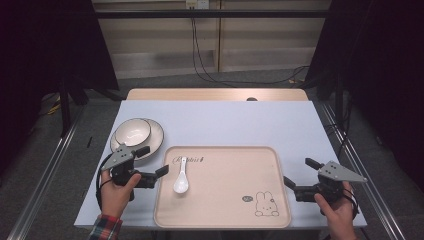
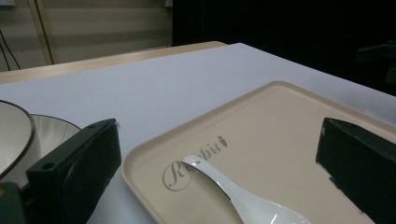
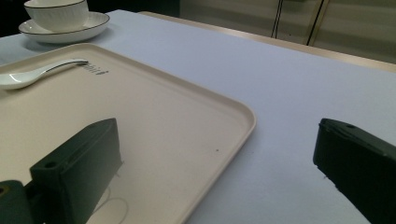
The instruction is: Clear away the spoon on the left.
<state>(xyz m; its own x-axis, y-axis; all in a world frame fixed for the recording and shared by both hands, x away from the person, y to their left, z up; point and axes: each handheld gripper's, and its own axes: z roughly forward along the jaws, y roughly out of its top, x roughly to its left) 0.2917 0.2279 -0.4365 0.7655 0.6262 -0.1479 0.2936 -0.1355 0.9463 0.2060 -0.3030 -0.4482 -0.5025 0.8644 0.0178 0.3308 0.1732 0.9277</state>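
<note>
white spoon (image 1: 180,180) | lying on beige tray (image 1: 225,212) | bowl (image 1: 132,132) on plate (image 1: 156,134)

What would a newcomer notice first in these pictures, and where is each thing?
The eye goes first to the large beige tray in the middle of the table, with a white spoon lying in its left part and a small rabbit drawing near its right front corner. Next come the bowl on a plate at the table's left, and the open left gripper and right gripper flanking the tray.
</note>
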